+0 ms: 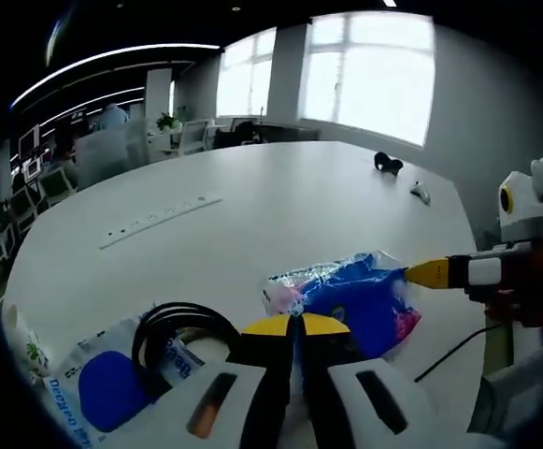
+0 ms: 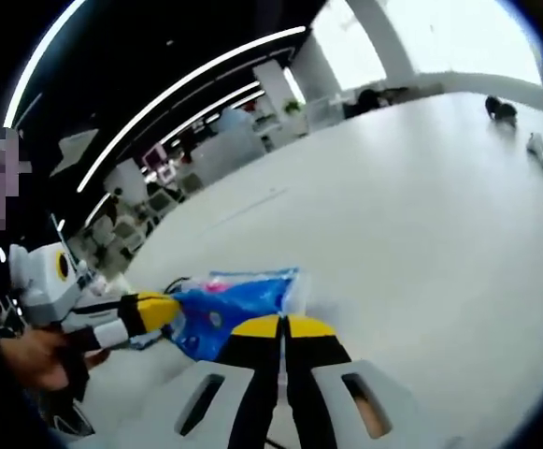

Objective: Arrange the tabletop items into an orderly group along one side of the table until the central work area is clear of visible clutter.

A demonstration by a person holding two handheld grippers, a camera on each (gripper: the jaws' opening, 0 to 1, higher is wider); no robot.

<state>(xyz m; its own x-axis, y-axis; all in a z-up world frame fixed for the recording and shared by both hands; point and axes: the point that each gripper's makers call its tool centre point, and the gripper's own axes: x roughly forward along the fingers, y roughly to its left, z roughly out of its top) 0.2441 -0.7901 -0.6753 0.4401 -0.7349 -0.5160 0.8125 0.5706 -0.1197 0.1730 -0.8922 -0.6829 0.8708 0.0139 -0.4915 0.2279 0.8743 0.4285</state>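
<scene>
Both grippers, left (image 1: 296,325) and right (image 2: 281,326), with jaws together, pinching a crinkly blue plastic packet (image 1: 364,295). Could tear if pulled apart.

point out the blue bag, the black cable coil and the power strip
blue bag (image 1: 369,299), left gripper view, middle of its blue face
black cable coil (image 1: 164,323), left gripper view, top of the loop
power strip (image 1: 159,221), left gripper view, its middle
</scene>
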